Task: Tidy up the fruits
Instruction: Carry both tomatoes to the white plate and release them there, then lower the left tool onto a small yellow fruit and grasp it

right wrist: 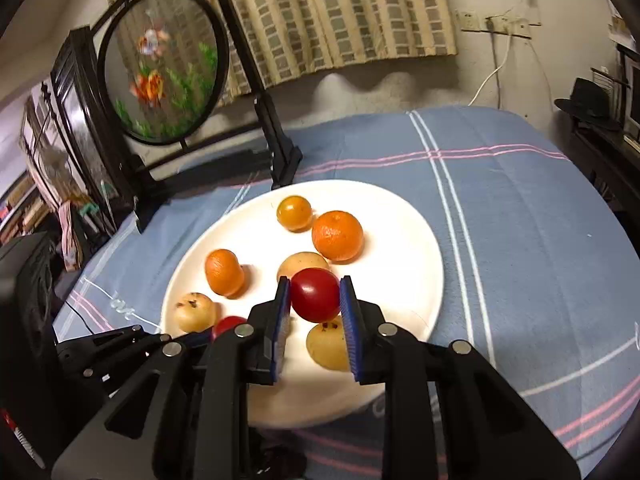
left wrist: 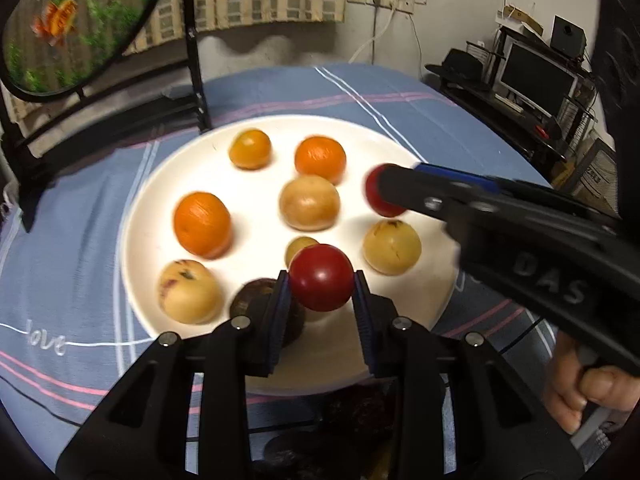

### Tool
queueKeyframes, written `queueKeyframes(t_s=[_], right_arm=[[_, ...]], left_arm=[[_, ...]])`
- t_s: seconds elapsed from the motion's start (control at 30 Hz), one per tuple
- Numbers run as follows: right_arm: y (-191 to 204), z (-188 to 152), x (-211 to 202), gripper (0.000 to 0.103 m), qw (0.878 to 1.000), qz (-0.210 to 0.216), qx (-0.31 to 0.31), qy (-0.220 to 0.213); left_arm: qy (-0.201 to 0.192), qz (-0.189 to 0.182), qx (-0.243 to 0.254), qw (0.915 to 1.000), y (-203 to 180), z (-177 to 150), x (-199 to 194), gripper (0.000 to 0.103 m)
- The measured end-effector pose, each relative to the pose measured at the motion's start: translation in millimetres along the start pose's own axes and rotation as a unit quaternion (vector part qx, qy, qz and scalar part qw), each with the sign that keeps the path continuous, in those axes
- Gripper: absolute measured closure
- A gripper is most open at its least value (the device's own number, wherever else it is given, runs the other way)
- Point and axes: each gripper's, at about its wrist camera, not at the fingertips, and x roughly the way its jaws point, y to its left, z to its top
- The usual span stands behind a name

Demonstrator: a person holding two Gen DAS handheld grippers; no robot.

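Observation:
A white plate [left wrist: 160, 208] on the blue cloth carries several fruits: two oranges [left wrist: 203, 224], a small yellow-orange fruit [left wrist: 250, 149], tan round fruits [left wrist: 309, 202] and a dark fruit [left wrist: 252, 300]. My left gripper [left wrist: 320, 280] is shut on a red tomato [left wrist: 321, 277] above the plate's near side. My right gripper [right wrist: 315, 296] is shut on a second red tomato [right wrist: 315, 294] above the plate [right wrist: 412, 236]. The right gripper also shows in the left wrist view [left wrist: 384, 194] at the plate's right side. The left gripper's tomato [right wrist: 228, 325] shows low left in the right wrist view.
A round framed fish picture on a black stand [right wrist: 166, 66] rises behind the plate at the left. A black post [left wrist: 196, 60] stands at the plate's far edge. A desk with a monitor [left wrist: 536, 80] is off to the right. Dark fruits [left wrist: 360, 408] lie below the plate's near rim.

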Motion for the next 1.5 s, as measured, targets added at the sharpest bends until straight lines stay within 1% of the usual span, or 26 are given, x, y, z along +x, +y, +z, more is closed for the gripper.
queueKeyframes(t_s=[0.03,0.1,0.13,0.17,0.27,0.3,0.33,0.37,0.4,0.43,0.47,0.5,0.57,0.63,0.67,0.7,0.73,0.77,0.8,0.93,1.03,1.1,1.2,1.27,1.37,1.5], right_arm=[[0.4,-0.4,4.9,0.076,1.000,0.000,-0.005,0.004],[0.1,-1.3,7.9,0.076,1.000,-0.004,-0.009,0.007],[0.6,-2.2,7.3,0.076,1.000,-0.006,-0.010,0.004],[0.5,-2.0,5.2,0.075,1.000,-0.007,-0.009,0.002],[0.5,0.5,-3.0,0.075,1.000,-0.008,-0.009,-0.009],[1.1,1.7,-8.4,0.073,1.000,-0.007,-0.008,-0.016],[2.6,3.0,-14.5,0.064,1.000,-0.005,-0.009,-0.024],[4.3,4.2,-19.3,0.037,0.999,-0.009,-0.010,-0.033],[6.6,4.7,-26.8,0.035,0.999,-0.015,-0.013,-0.050],[10.5,5.0,-38.9,0.035,0.997,-0.021,-0.018,-0.074],[13.0,5.9,-46.3,0.035,0.996,-0.018,-0.020,-0.084],[15.8,6.1,-55.5,0.035,0.995,-0.010,-0.021,-0.093],[22.3,2.2,-77.0,0.035,0.993,0.012,-0.017,-0.114],[27.1,-5.9,-91.8,0.035,0.992,0.029,-0.014,-0.121],[27.4,-16.2,-100.4,0.033,0.992,0.038,-0.009,-0.123],[26.0,-24.4,-105.5,0.027,0.991,0.041,-0.003,-0.127],[23.6,-34.0,-110.0,0.024,0.991,0.042,0.006,-0.129],[20.8,-44.1,-112.5,0.017,0.991,0.040,0.013,-0.125],[15.7,-54.6,-114.0,0.014,0.992,0.035,0.022,-0.118],[-3.6,-73.4,-117.1,0.014,0.993,0.027,0.068,-0.089],[-12.8,-75.8,-119.9,0.012,0.991,0.029,0.095,-0.088],[-14.0,-77.6,-119.8,0.011,0.991,0.028,0.101,-0.085],[-12.9,-78.6,-117.8,0.011,0.991,0.027,0.102,-0.080],[-13.7,-80.2,-117.4,0.011,0.991,0.031,0.103,-0.075],[-12.6,-79.8,-116.8,0.011,0.992,0.031,0.102,-0.072],[-12.8,-79.7,-116.9,0.011,0.992,0.031,0.103,-0.069]], left_arm=[[-0.004,0.001,0.003,1.0000,-1.1,-0.5,-0.2,0.069],[-0.007,0.008,0.009,0.9999,-2.0,-0.6,-1.1,0.060],[-0.016,0.015,0.008,0.9997,-0.8,-0.5,-4.4,0.048],[-0.021,0.018,0.007,0.9996,-0.2,-0.3,-7.6,0.043],[-0.029,0.019,0.000,0.9994,4.4,0.3,-19.2,0.043],[-0.034,0.022,-0.005,0.9992,7.6,0.2,-24.4,0.042],[-0.038,0.025,-0.009,0.9989,10.3,0.6,-28.5,0.039],[-0.043,0.029,-0.013,0.9986,13.2,0.0,-34.1,0.038],[-0.047,0.035,-0.017,0.9981,16.6,-1.1,-39.4,0.038],[-0.052,0.040,-0.022,0.9976,21.7,-3.8,-46.5,0.037],[-0.055,0.043,-0.028,0.9972,26.3,-6.8,-52.8,0.035],[-0.058,0.046,-0.034,0.9967,31.3,-10.9,-59.0,0.034],[-0.067,0.057,-0.056,0.9946,46.6,-26.1,-74.1,0.029],[-0.064,0.070,-0.074,0.9928,60.1,-42.6,-84.7,0.028],[-0.062,0.076,-0.079,0.9921,64.8,-49.2,-88.4,0.028],[-0.060,0.084,-0.085,0.9911,69.6,-57.5,-92.8,0.028],[-0.059,0.087,-0.089,0.9904,71.9,-64.2,-96.9,0.028],[-0.059,0.087,-0.092,0.9901,74.0,-72.1,-101.0,0.028],[-0.059,0.087,-0.094,0.9900,75.2,-82.6,-105.5,0.027],[-0.047,0.097,-0.082,0.9908,69.9,-105.3,-111.2,0.021],[-0.041,0.101,-0.056,0.9925,59.1,-124.2,-117.1,0.019],[-0.042,0.098,-0.034,0.9938,50.7,-136.6,-122.8,0.018],[-0.043,0.084,-0.003,0.9956,38.4,-149.0,-128.4,0.017],[-0.038,0.077,0.018,0.9962,29.6,-151.3,-126.1,0.017],[-0.019,0.085,0.034,0.9957,23.4,-152.7,-116.2,0.017],[-0.002,0.092,0.019,0.9955,30.8,-152.3,-111.0,0.017]])
